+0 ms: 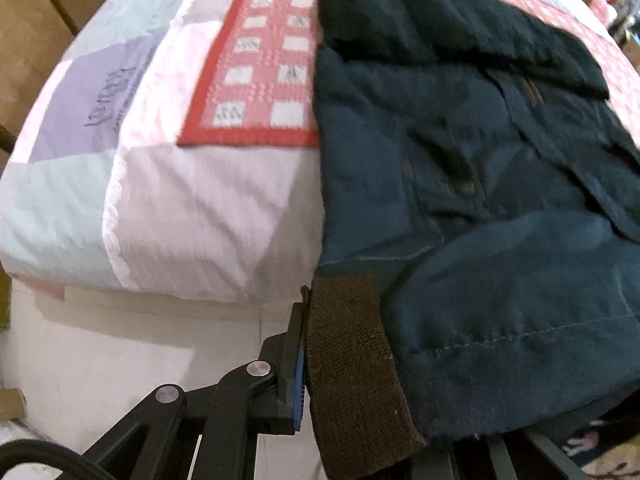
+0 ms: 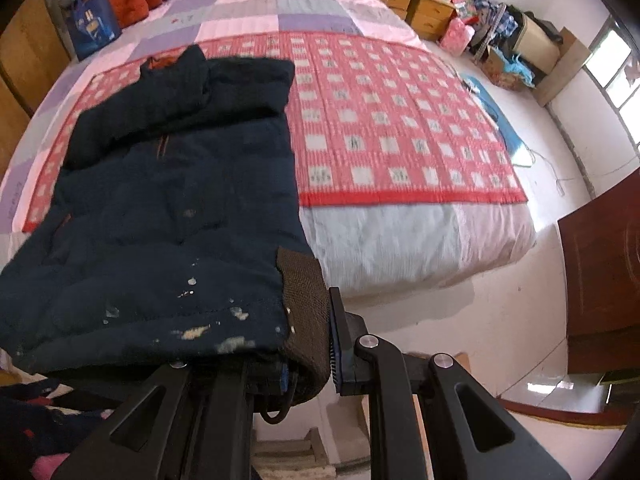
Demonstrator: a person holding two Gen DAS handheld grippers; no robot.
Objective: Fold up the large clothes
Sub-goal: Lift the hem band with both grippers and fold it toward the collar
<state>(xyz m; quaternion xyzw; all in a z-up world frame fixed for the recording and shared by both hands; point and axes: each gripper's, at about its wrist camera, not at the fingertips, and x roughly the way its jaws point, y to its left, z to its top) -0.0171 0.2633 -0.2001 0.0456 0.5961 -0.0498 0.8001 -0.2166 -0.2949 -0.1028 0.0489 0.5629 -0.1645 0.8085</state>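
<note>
Gripping the dark blue jacket (image 1: 460,168) by its brown ribbed hem band at both lower corners.
The left gripper (image 1: 352,372) is clamped on the left corner, the right gripper (image 2: 308,344) on the right; the jacket is spread beyond them over the bed (image 2: 400,224).

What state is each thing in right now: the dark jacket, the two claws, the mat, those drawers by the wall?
Dark navy padded jacket: sleeves folded in, hem lifted off the bed.
Brown ribbed hem band: pinched at both corners.
Left claw: shut on the hem band.
Right claw: shut on the hem band.
Red-and-white checked mat: spread flat on the bed.
Wooden bedside drawers: closed, cluttered on top.
</note>
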